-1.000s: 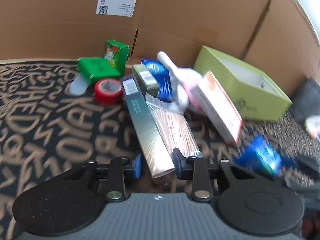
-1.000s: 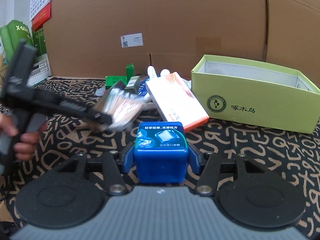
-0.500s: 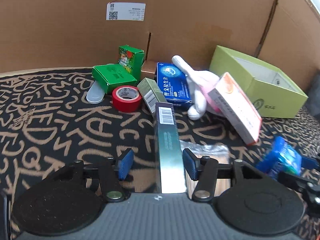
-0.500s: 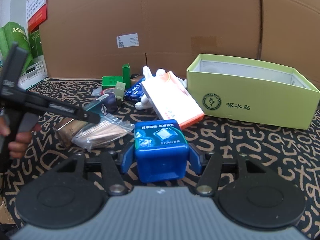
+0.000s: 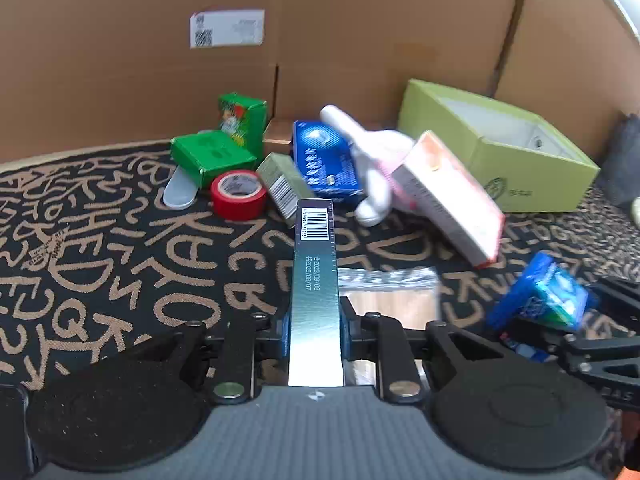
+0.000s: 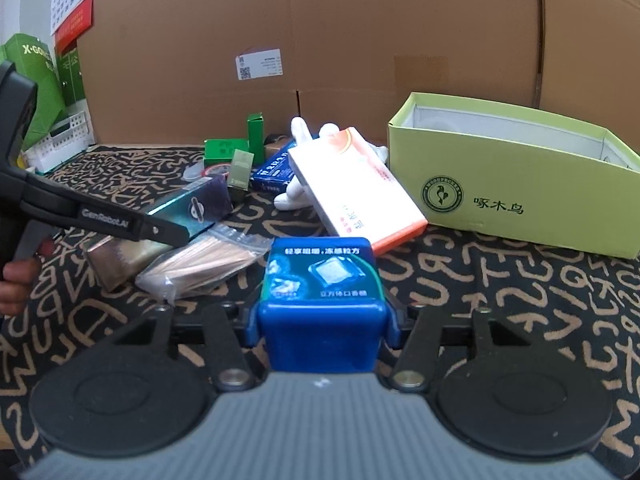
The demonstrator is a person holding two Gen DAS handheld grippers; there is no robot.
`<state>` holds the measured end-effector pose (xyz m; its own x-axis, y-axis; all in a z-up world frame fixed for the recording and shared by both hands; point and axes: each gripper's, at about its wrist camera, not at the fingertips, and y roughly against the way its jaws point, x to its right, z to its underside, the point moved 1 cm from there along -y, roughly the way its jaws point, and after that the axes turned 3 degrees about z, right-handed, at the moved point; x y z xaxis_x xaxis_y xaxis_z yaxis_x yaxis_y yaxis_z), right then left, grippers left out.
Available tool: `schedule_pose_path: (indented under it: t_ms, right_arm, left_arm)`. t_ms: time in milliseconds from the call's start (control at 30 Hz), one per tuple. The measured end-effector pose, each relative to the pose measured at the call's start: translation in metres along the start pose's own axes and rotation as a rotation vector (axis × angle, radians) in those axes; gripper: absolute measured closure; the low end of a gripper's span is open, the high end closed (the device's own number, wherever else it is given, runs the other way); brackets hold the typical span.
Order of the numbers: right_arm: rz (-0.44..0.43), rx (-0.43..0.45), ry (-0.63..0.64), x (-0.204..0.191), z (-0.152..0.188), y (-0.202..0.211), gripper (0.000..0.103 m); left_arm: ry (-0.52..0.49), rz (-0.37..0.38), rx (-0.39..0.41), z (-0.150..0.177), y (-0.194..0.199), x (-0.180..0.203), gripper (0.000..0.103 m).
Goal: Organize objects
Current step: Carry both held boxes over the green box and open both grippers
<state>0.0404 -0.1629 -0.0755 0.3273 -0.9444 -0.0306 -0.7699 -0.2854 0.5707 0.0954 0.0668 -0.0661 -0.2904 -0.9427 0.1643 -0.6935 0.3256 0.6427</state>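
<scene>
My left gripper (image 5: 314, 330) is shut on a long dark teal box (image 5: 315, 280) with a barcode end, which points forward over the patterned mat. The same box (image 6: 192, 210) shows in the right wrist view, held by the left gripper (image 6: 168, 232). My right gripper (image 6: 322, 320) is shut on a blue gum container (image 6: 322, 280), held low over the mat; it also shows at the right of the left wrist view (image 5: 540, 300). A bag of wooden sticks (image 5: 388, 296) lies on the mat under the teal box.
An open lime-green box (image 6: 520, 188) stands at the right. A white-orange box (image 6: 356, 188), a white figure (image 5: 372, 168), a blue box (image 5: 324, 160), green boxes (image 5: 212, 154) and red tape (image 5: 238, 194) lie at the back. Cardboard walls (image 5: 320, 40) close off the far side.
My left gripper's fingers have closed on the teal box, which now points straight ahead. The right gripper with the gum container has barely moved.
</scene>
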Motion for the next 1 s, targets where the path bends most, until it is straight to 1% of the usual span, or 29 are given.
schedule_pose_path:
  t_ms: [67, 133, 300, 367, 433, 500, 567, 667, 800, 833, 900, 1000]
  right_arm:
    - [-0.012, 0.005, -0.014, 0.004, 0.001, 0.006, 0.049]
    - [-0.027, 0.026, -0.047, 0.012, -0.001, 0.015, 0.049]
    - [0.007, 0.131, -0.082, 0.036, -0.021, 0.042, 0.049]
    - [0.038, 0.179, -0.077, 0.048, -0.034, 0.051, 0.049]
    - [0.087, 0.226, -0.073, 0.062, -0.048, 0.058, 0.049]
    - [0.137, 0.265, -0.058, 0.076, -0.061, 0.061, 0.049]
    - [0.196, 0.287, -0.048, 0.091, -0.075, 0.059, 0.049]
    - [0.268, 0.299, -0.065, 0.12, -0.093, 0.047, 0.049]
    - [0.334, 0.276, -0.096, 0.157, -0.11, 0.018, 0.049]
    - [0.342, 0.263, -0.107, 0.165, -0.112, 0.009, 0.049]
    - [0.331, 0.235, -0.139, 0.18, -0.114, -0.008, 0.049]
    - [0.324, 0.196, -0.166, 0.193, -0.112, -0.031, 0.049]
  left_arm:
    - [-0.002, 0.028, 0.02, -0.004, 0.012, 0.006, 0.081]
    - [-0.002, 0.076, 0.049, -0.014, 0.023, 0.014, 0.081]
    - [-0.053, 0.187, 0.125, -0.055, 0.033, 0.057, 0.081]
    - [-0.078, 0.22, 0.154, -0.071, 0.03, 0.074, 0.081]
    - [-0.105, 0.247, 0.178, -0.088, 0.023, 0.093, 0.081]
    - [-0.105, 0.284, 0.182, -0.106, 0.013, 0.109, 0.081]
    - [-0.093, 0.322, 0.173, -0.124, -0.001, 0.124, 0.081]
    - [-0.112, 0.337, 0.169, -0.144, -0.024, 0.147, 0.081]
    - [-0.117, 0.338, 0.141, -0.162, -0.067, 0.169, 0.081]
    - [-0.113, 0.332, 0.127, -0.165, -0.078, 0.173, 0.081]
    - [-0.112, 0.318, 0.096, -0.169, -0.103, 0.178, 0.081]
    - [-0.113, 0.293, 0.054, -0.172, -0.131, 0.183, 0.081]
